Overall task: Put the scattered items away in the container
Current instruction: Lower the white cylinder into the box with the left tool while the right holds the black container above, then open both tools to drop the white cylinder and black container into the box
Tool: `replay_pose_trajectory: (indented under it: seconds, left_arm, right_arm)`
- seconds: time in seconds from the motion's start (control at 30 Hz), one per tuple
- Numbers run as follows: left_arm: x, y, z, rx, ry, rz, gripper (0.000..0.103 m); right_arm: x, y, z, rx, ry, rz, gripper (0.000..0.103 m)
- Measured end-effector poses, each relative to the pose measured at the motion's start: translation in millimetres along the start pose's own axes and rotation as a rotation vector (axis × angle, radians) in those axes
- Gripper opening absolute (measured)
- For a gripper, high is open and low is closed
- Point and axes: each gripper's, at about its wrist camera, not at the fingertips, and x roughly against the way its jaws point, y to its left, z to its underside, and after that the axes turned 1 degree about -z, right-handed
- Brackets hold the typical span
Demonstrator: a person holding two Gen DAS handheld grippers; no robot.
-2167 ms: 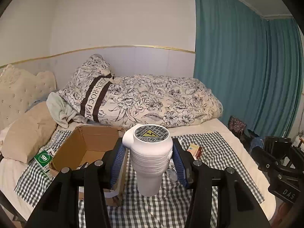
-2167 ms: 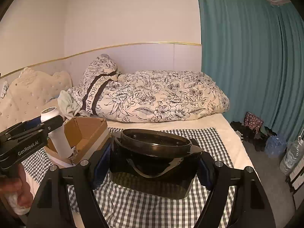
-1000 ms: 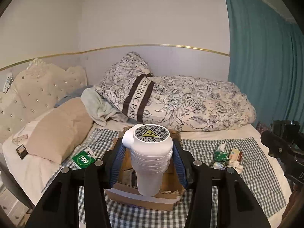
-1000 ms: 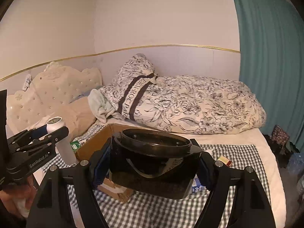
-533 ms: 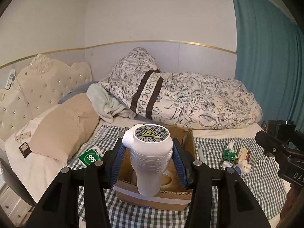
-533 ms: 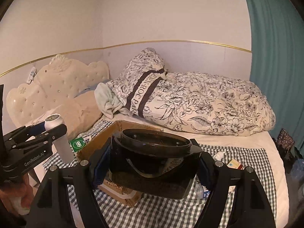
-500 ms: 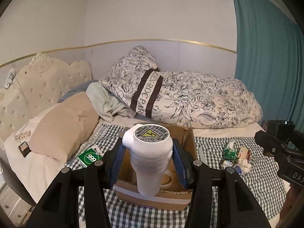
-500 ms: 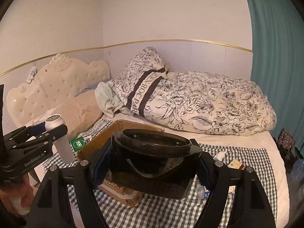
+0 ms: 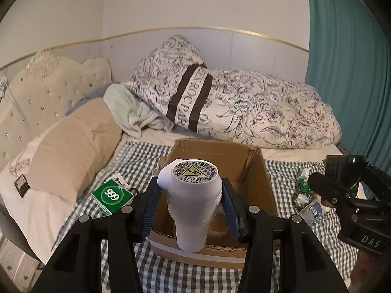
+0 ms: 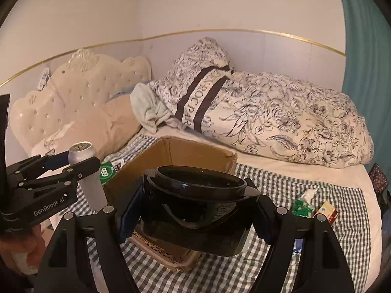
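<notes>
We tilt both grippers downward over the bed. Our left gripper (image 9: 190, 207) has its jaws clamped on an upright white cylinder (image 9: 191, 210); our right gripper (image 10: 193, 217) has its jaws set wide, gripping a black tub (image 10: 195, 210). Beyond sits the open cardboard box (image 9: 266, 185) on the checked cloth (image 9: 317, 239), with small packets (image 10: 303, 206) further right.

A white cylindrical device (image 9: 191, 202) with a warning label on its end stands upright between the left jaws. A black container (image 10: 198, 210) sits clamped between the right jaws. The open cardboard box (image 9: 254, 168) lies just beyond both.
</notes>
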Motion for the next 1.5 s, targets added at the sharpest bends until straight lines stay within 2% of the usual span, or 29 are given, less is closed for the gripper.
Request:
replay_pose_trajectory:
  seconds: [0.3,0.5,0.97,1.3,1.5]
  left_arm:
    - [-47.1,5.5,7.4,0.015,0.088,0.008,0.05]
    - [-71.6,1.3,7.1,0.01,0.114,0.011,0.05]
    - [-125.6,-4.7,19.5,0.011,0.192,0.023,0.05]
    - [-133.1,-3.4,22.5,0.016,0.214,0.014,0.051]
    - [-118.0,-8.2,16.0,0.004,0.175,0.009,0.064]
  right_arm:
    - [-57.6,3.9,9.9,0.027,0.093,-0.011,0.076]
    - [-92.5,4.6,20.5,0.049,0.149,-0.022,0.076]
    - [-145.4,6.8,36.6,0.1,0.225,-0.048,0.076]
    - [-155.6,13.2,45.4,0.131,0.248,-0.041,0.076]
    - [-148.0,15.0,45.1,0.143,0.242,-0.034,0.076]
